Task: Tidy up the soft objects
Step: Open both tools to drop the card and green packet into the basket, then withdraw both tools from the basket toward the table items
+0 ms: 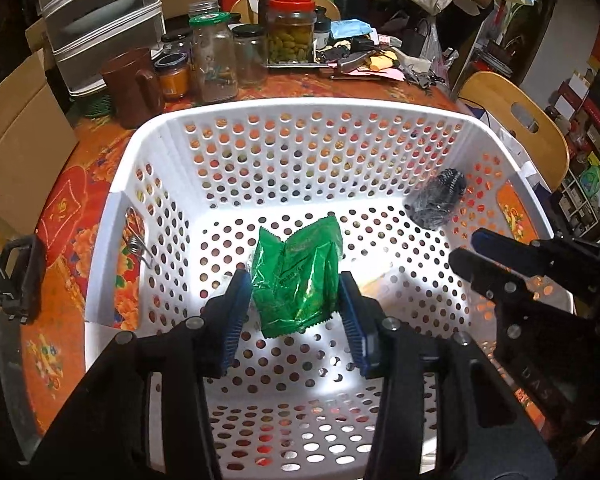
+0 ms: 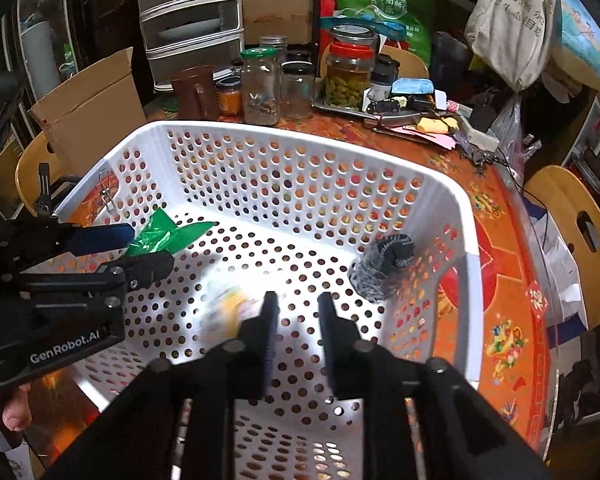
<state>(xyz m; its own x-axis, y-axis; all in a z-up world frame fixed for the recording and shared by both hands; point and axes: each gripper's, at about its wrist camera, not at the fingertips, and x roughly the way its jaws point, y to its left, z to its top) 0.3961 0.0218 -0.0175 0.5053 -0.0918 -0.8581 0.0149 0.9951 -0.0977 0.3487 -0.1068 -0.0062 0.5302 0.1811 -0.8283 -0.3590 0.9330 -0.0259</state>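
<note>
1. Nearest to me, the left hand-held gripper hangs inside the white basket. Its blue pads stand either side of the green packet with a gap on each side, so it looks released, not pinching.
2. That green packet rests on the basket floor. It is crinkled foil, so I would judge it light, slippery and easily crushed. A gentle pinch across the middle, or on the crimped seam, should hold it.
3. The right hand-held gripper stands parted with nothing between its fingers. Just beside it lies a blurred yellowish object that I cannot identify.
4. Further in, against the right wall, sits a dark rolled bundle, perhaps a sock. It looks soft and squashy, and any grip across its bulk should do.
5. Beyond the basket, jars crowd the surface.
</note>
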